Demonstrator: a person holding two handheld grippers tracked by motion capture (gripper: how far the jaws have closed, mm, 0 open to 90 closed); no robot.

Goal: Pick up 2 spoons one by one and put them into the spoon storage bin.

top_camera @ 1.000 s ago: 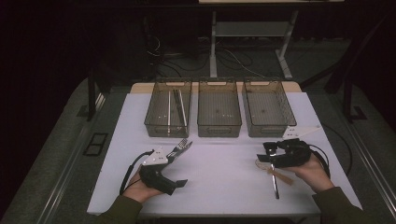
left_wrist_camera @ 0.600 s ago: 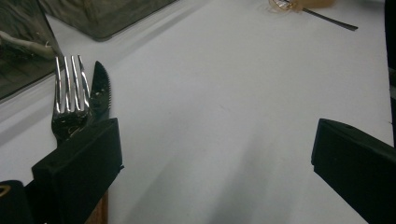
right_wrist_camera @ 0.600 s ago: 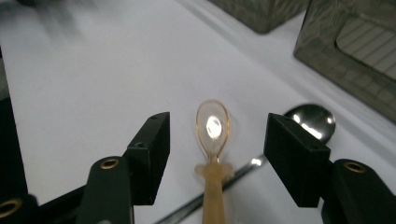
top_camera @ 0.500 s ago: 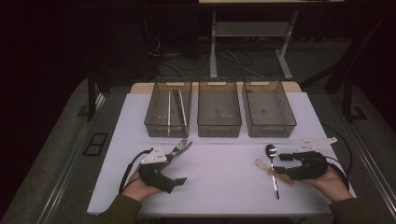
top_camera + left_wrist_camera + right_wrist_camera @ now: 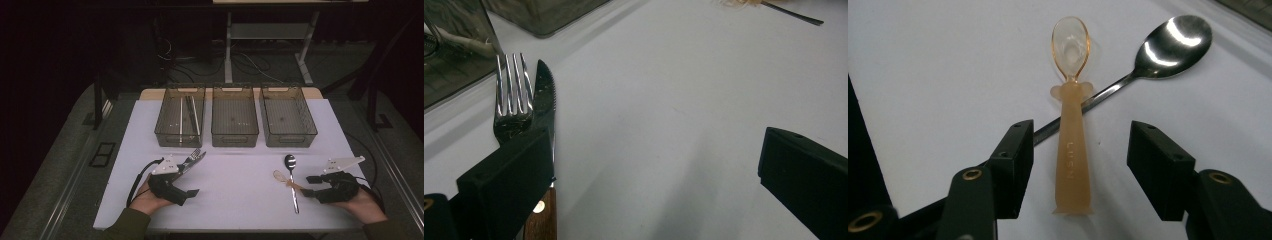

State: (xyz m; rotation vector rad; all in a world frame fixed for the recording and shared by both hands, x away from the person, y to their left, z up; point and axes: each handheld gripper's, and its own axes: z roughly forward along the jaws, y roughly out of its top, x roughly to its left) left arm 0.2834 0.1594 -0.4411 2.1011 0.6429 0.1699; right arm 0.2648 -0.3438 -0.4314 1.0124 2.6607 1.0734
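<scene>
A translucent orange plastic spoon [image 5: 1071,145] lies across a steel spoon [image 5: 1168,42] on the white table [image 5: 240,185]. My right gripper [image 5: 1080,165] is open around the orange spoon's handle end with a gap on both sides. Its jaws have just been closing a little. In the high view the right gripper [image 5: 309,186] sits just right of the steel spoon [image 5: 292,185] and the orange spoon [image 5: 284,179]. My left gripper [image 5: 189,180] stands wide open at the front left. A fork [image 5: 514,100] and a wooden-handled knife [image 5: 544,100] lie side by side under its left jaw.
Three clear bins stand in a row at the back: the left bin [image 5: 165,131] holds a few long utensils, the middle bin [image 5: 235,134] and the right bin [image 5: 290,135] look bare. A cable trails from each gripper near the front edge.
The right gripper drew back to the right and toward the near edge, uncovering both spoons. The left gripper stayed where it was.
</scene>
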